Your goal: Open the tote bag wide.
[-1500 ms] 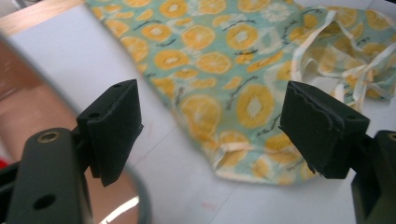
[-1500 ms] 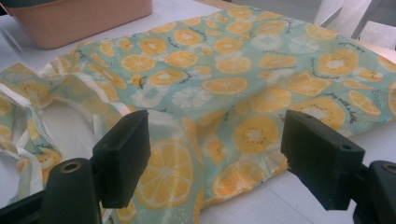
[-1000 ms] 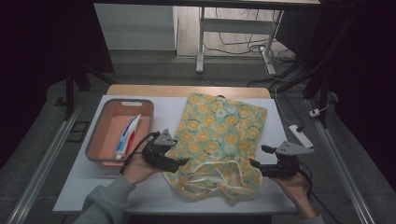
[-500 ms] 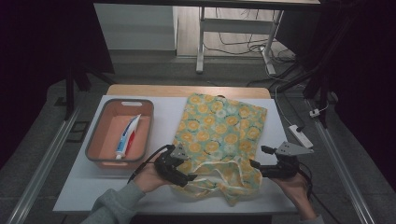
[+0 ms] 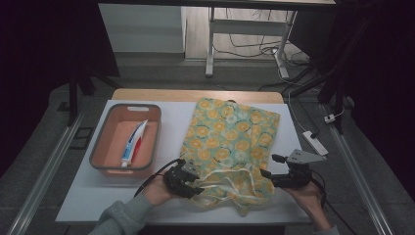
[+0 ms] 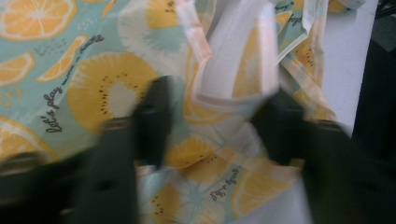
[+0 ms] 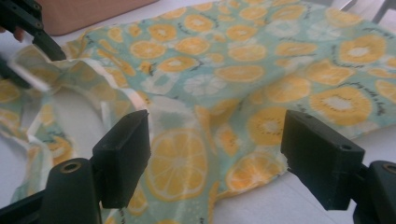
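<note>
My tongs sat at the near corners of the fruit-print bag.

My left tongs had just been closing with the bag's white-edged handle and mouth cloth between them, though I cannot tell whether they pressed it yet. My right tongs stood released over the bag's near right edge. The bag lay flat on the table, beside a basket holding a toothpaste tube.

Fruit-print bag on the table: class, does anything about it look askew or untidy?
Yes. The fruit-print bag lies flat farther back, but its near end by the left gripper is rumpled, handles tangled loosely.
</note>
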{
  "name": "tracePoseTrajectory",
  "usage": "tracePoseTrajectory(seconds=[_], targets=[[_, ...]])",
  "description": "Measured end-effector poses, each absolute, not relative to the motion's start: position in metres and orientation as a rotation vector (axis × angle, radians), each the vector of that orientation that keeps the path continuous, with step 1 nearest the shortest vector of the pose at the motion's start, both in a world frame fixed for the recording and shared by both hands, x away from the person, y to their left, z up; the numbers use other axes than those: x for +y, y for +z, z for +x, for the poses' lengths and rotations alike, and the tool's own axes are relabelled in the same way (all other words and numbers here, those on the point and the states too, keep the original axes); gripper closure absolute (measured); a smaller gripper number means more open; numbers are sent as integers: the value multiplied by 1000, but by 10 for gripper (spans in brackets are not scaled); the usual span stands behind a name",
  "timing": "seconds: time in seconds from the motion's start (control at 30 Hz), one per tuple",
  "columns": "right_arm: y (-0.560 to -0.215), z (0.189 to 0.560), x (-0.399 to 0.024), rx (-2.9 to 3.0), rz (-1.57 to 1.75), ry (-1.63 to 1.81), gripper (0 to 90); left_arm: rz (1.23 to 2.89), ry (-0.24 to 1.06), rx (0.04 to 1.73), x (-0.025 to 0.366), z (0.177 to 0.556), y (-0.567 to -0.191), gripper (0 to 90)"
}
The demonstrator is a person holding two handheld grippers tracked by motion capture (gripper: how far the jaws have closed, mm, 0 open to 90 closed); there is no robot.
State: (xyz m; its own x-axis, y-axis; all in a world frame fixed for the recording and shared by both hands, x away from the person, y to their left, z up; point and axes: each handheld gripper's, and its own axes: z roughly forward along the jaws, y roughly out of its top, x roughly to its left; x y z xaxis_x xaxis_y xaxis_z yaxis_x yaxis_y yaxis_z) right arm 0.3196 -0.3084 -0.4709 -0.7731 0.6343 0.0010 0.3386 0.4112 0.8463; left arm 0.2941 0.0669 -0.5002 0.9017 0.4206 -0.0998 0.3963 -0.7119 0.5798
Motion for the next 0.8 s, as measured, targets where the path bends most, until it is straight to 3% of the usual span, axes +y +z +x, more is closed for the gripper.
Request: tracePoseTrajectory(seconds=[0.07,0.1,0.13,0.5,0.8], targets=[[-471,319,-306,2387,835,1283,220,2431,51,593,69,295,-499,789],[-471,319,-306,2387,835,1283,220,2415,53,597,70,295,-497,789],[-469,317,-300,2431,806,1270,217,2399,62,597,72,294,-495,868],[-461,282,-243,2666,540,1132,190,2236,52,614,98,292,-465,879],[-468,273,-228,2699,487,951,212,2152,85,638,123,290,-444,879]])
